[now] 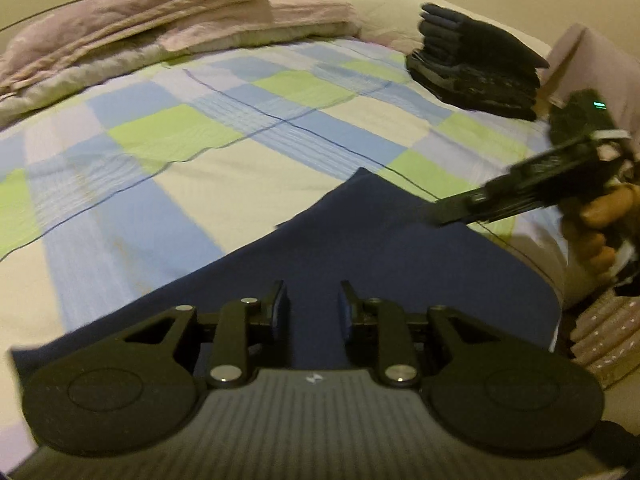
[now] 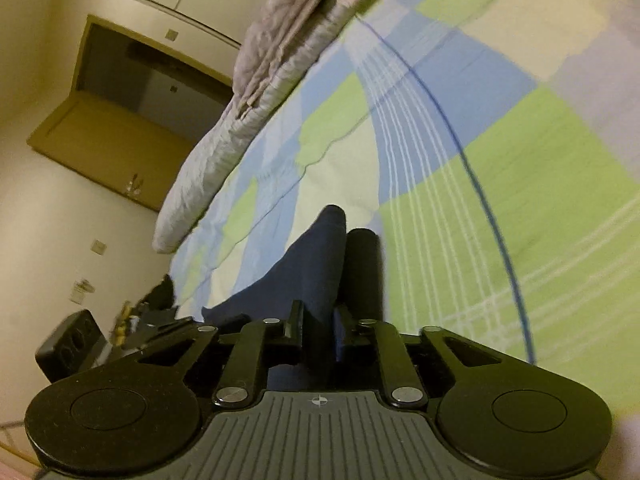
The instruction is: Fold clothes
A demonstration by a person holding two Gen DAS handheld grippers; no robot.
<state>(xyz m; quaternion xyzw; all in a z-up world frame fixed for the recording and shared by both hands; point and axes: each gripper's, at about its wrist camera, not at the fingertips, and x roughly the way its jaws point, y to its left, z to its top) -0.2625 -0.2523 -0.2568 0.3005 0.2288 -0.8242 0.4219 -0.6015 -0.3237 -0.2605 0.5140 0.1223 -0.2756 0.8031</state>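
The navy cloth (image 1: pixel 360 248) lies on the bed (image 1: pixel 160 160), directly under and ahead of the left gripper (image 1: pixel 312 308), whose jaws stand apart, holding nothing. Its far corner runs to the right gripper (image 2: pixel 320 332), which pinches that edge. A folded stack (image 1: pixel 476 68) sits beyond.

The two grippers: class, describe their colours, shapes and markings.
Each gripper is black: the left gripper and right gripper have two round discs, silver rivets on linkage bars, a grey ribbed base with a small white emblem, and blue-lined fingers. From outside, the right one shows a green light.
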